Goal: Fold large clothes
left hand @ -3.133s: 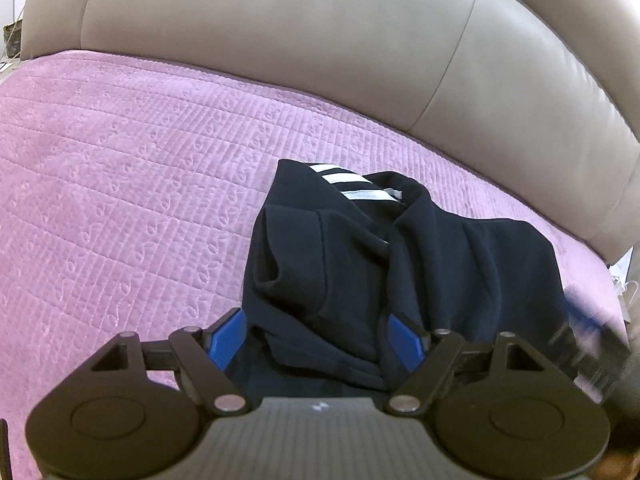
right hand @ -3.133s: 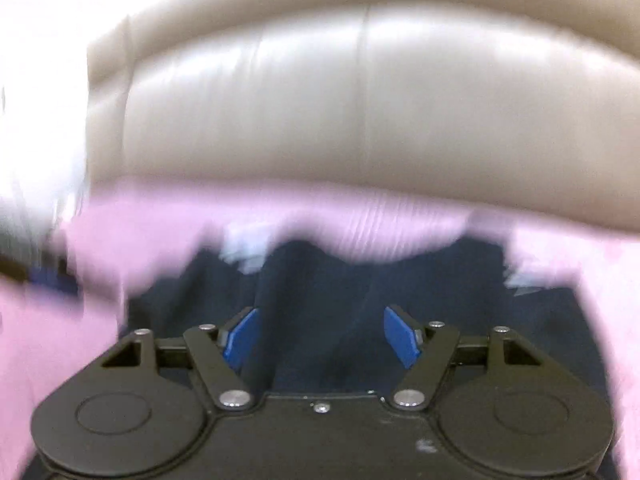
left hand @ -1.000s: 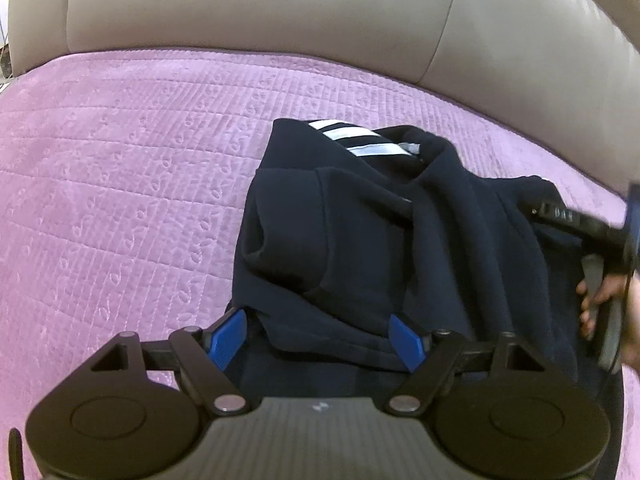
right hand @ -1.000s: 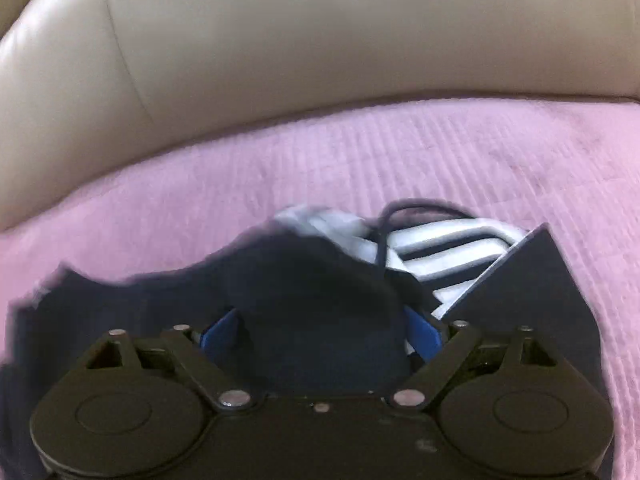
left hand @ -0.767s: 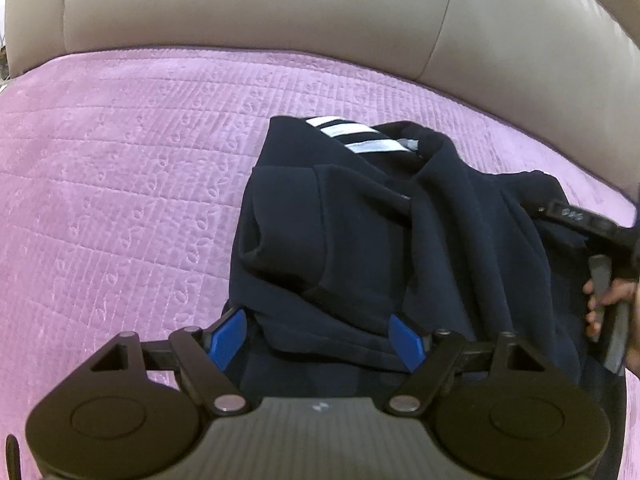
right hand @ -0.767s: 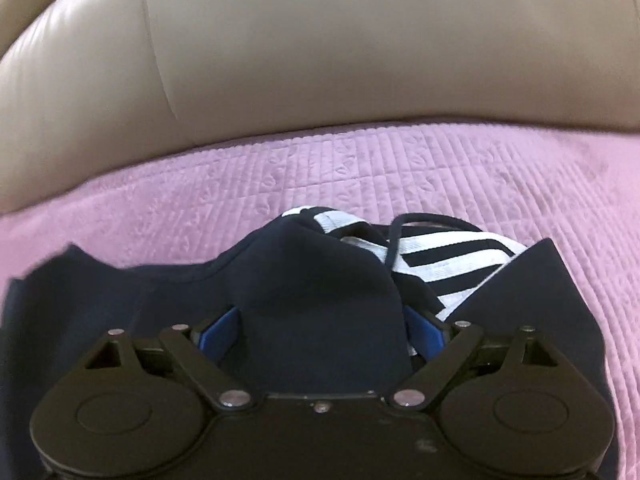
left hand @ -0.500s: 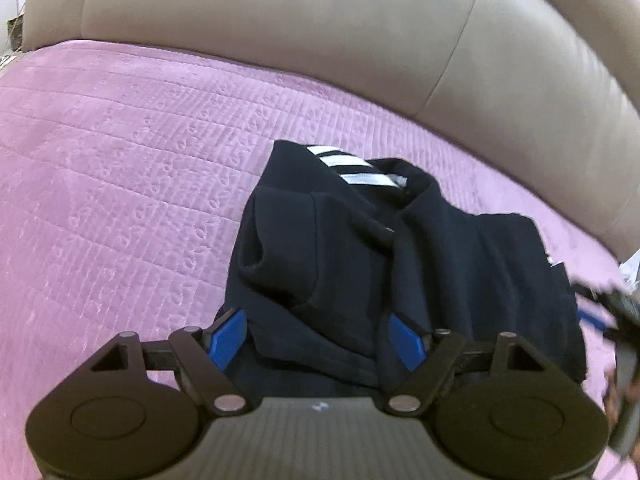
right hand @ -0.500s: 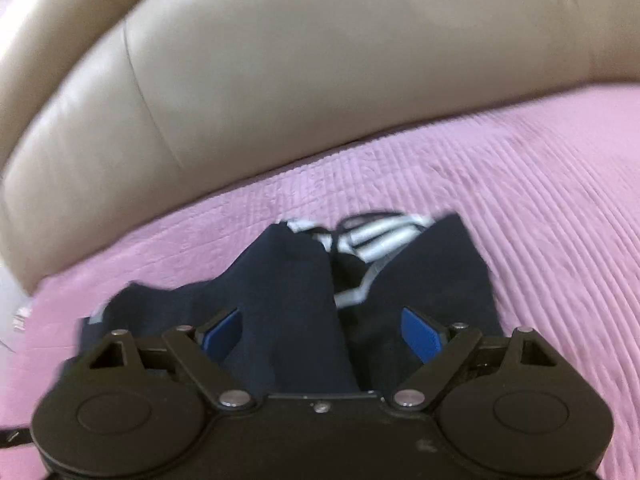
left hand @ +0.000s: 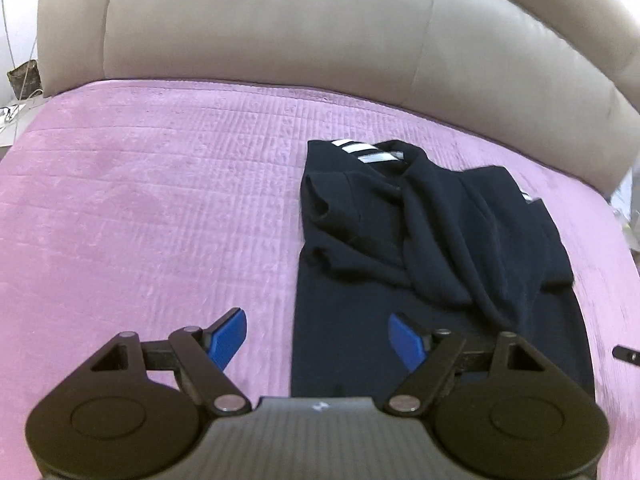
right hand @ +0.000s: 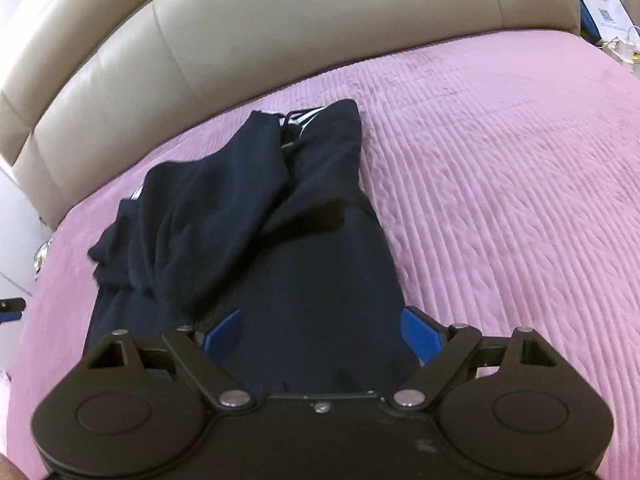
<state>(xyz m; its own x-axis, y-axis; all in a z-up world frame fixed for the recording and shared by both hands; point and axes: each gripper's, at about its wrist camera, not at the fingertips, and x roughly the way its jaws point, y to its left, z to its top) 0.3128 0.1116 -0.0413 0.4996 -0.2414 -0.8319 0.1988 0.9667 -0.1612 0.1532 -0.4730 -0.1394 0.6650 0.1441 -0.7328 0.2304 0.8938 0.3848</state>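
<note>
Jaws wide apart, empty, above garment

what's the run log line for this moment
stage: mid-fold | navy garment: partly folded on pink bedspread | left gripper: open, empty | right gripper: open, above garment, empty

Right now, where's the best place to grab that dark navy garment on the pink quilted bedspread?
Probably the dark navy garment's near hem: it lies flat and single-layered, while the far end is bunched. Come from the near side, each open gripper at one corner.
</note>
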